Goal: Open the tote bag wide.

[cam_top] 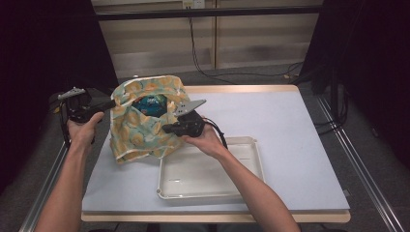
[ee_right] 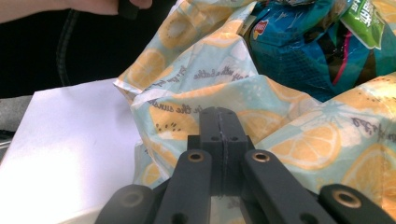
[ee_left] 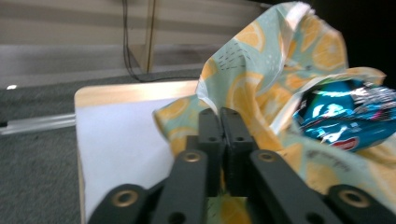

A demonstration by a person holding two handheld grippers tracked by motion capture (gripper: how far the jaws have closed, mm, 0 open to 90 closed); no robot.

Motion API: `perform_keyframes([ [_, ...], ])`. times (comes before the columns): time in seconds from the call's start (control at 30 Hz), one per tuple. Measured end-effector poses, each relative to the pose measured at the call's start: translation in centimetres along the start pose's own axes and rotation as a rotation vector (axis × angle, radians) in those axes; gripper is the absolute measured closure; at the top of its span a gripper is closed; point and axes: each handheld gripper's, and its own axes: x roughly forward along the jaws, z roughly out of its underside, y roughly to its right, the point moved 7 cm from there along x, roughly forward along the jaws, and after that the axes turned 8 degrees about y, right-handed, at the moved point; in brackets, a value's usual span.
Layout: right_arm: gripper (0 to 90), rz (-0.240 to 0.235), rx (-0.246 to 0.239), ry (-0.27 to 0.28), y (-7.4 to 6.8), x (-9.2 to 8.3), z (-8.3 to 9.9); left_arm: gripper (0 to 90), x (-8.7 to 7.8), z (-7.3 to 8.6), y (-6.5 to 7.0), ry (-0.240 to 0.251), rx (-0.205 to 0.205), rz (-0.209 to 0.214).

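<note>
A soft bag (cam_top: pixel 140 130) printed with lemon slices stands open at the table's left, with a shiny blue snack packet (cam_top: pixel 150 104) in its mouth. My left gripper (cam_top: pixel 112 104) reaches level to the bag's left rim. In the left gripper view its jaws (ee_left: pixel 220 114) sit almost together, pinching the fabric of the bag (ee_left: pixel 261 79) beside the packet (ee_left: pixel 341 116). My right gripper (cam_top: pixel 167 128) meets the bag's front right side. Its jaws (ee_right: pixel 218 112) are pressed together on a fold of the bag (ee_right: pixel 210 70), just below the packet (ee_right: pixel 303 51).
A shallow white tray (cam_top: pixel 208 195) lies in front of the bag, under my right forearm. The pale table (cam_top: pixel 290 145) stretches to the right. Cables trail on the floor behind, and dark curtains hang at both sides.
</note>
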Motion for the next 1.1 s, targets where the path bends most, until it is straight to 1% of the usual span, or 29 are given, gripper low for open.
perform_keyframes([
  [0.03, 90.0, 0.0, 0.0, 0.002, 0.0, -0.1, 0.0, 79.3, -0.1, 0.1, -0.1, -0.001, 0.003, 0.012],
  [0.1, 90.0, -0.002, -0.001, 0.008, 0.0, -0.2, -0.1, 73.0, -0.4, 0.2, -0.1, 0.0, -0.001, 0.012],
  [0.13, 90.0, -0.003, 0.001, 0.015, 0.0, -0.3, -0.2, 71.9, -0.6, 0.1, 0.1, 0.009, -0.007, 0.039],
  [0.2, 87.9, -0.002, -0.001, 0.026, 0.0, -0.4, -0.4, 70.2, -1.1, -0.3, 0.3, 0.017, 0.016, 0.039],
  [0.23, 86.3, -0.001, -0.001, 0.032, 0.1, -0.5, -0.6, 68.0, -1.2, -0.5, 0.6, 0.028, 0.013, 0.051],
  [0.27, 85.1, 0.002, 0.0, 0.038, 0.1, -0.6, -0.7, 65.4, -1.4, -0.7, 0.8, 0.036, 0.02, 0.048],
  [0.3, 83.1, 0.004, -0.002, 0.041, 0.1, -0.7, -0.8, 62.6, -1.5, -0.9, 1.1, 0.044, 0.023, 0.056],
  [0.33, 81.7, 0.006, -0.002, 0.042, 0.1, -0.8, -0.8, 62.0, -1.7, -1.0, 1.4, 0.044, 0.032, 0.072],
  [0.37, 81.3, 0.007, -0.003, 0.043, 0.2, -0.8, -0.9, 61.9, -1.8, -1.2, 1.7, 0.05, 0.044, 0.07],
  [0.47, 75.8, 0.012, -0.001, 0.061, 0.3, -1.1, -1.2, 59.1, -2.2, -1.7, 2.8, 0.08, 0.064, 0.092],
  [0.5, 73.4, 0.01, -0.001, 0.069, 0.3, -1.2, -1.3, 58.3, -2.4, -1.8, 3.2, 0.094, 0.073, 0.087],
  [0.53, 70.7, 0.01, 0.001, 0.074, 0.4, -1.3, -1.4, 56.1, -2.5, -2.0, 3.7, 0.108, 0.068, 0.102],
  [0.57, 69.8, 0.015, 0.001, 0.077, 0.5, -1.4, -1.6, 55.8, -2.5, -2.0, 4.1, 0.105, 0.084, 0.126],
  [0.63, 65.0, 0.022, -0.002, 0.072, 0.7, -1.4, -1.7, 55.8, -2.4, -2.0, 4.8, 0.089, 0.121, 0.139],
  [0.7, 62.8, 0.036, -0.007, 0.07, 0.9, -1.2, -2.0, 56.5, -1.9, -1.7, 5.3, 0.076, 0.13, 0.163],
  [0.73, 60.4, 0.04, -0.007, 0.07, 0.9, -1.2, -2.1, 57.3, -1.6, -1.6, 5.4, 0.061, 0.15, 0.161],
  [0.77, 59.4, 0.042, -0.005, 0.071, 0.9, -1.1, -2.3, 57.4, -1.2, -1.3, 5.5, 0.044, 0.154, 0.161],
  [0.8, 59.4, 0.042, -0.009, 0.071, 0.9, -0.9, -2.5, 57.1, -0.8, -1.1, 5.4, 0.025, 0.159, 0.149],
  [0.83, 59.1, 0.04, -0.009, 0.069, 0.8, -0.8, -2.6, 54.3, -0.3, -0.9, 5.3, 0.014, 0.17, 0.129],
  [0.87, 58.3, 0.038, -0.012, 0.068, 0.7, -0.6, -2.8, 51.9, 0.1, -0.7, 5.3, 0.0, 0.17, 0.128],
  [0.93, 58.0, 0.032, -0.013, 0.066, 0.6, -0.1, -3.1, 48.6, 0.7, -0.3, 5.1, -0.04, 0.195, 0.113],
  [0.97, 57.0, 0.032, -0.016, 0.067, 0.5, 0.1, -3.2, 48.4, 1.1, -0.2, 5.1, -0.053, 0.213, 0.096],
  [1.0, 56.3, 0.03, -0.016, 0.065, 0.5, 0.3, -3.3, 48.2, 1.4, -0.1, 5.0, -0.066, 0.223, 0.095],
  [1.03, 55.7, 0.023, -0.012, 0.065, 0.4, 0.6, -3.4, 48.3, 1.7, 0.0, 4.8, -0.079, 0.232, 0.08],
  [1.07, 53.6, 0.025, -0.009, 0.061, 0.5, 0.9, -3.3, 48.5, 1.9, 0.1, 4.5, -0.094, 0.233, 0.046],
  [1.1, 52.3, 0.028, -0.005, 0.056, 0.5, 1.2, -3.2, 49.9, 2.2, 0.2, 4.2, -0.104, 0.226, 0.034],
])
